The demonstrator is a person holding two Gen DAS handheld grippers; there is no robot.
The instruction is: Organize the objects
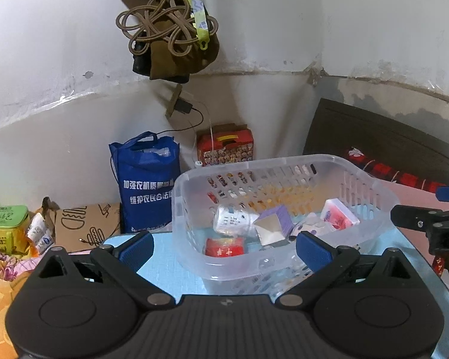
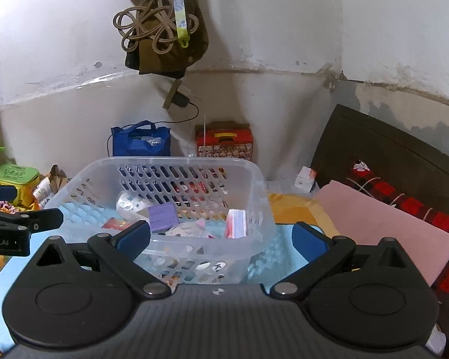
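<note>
A clear plastic basket [image 1: 371, 185] [image 2: 254, 179] stands on a light blue table [image 1: 170, 272] [image 2: 284, 257]. Inside lie a white bottle [image 1: 233, 220] [image 2: 128, 205], a purple box [image 1: 277, 223] [image 2: 163, 217], a red pack [image 1: 224, 246] [image 2: 115, 224], a red-and-white pack [image 1: 338, 217] [image 2: 236, 224] and some wrappers. My left gripper [image 1: 224, 248] is open and empty, just before the basket's near left wall. My right gripper [image 2: 221, 237] is open and empty, its fingers either side of the basket's near right corner.
A blue tote bag [image 1: 146, 185] [image 2: 140, 142], a red patterned box [image 1: 227, 146] [image 2: 224, 143] and a green box [image 1: 3, 224] [image 2: 15, 176] stand by the wall. A pink sheet [image 2: 389, 227] lies at the right. Cords [image 1: 164, 24] hang above.
</note>
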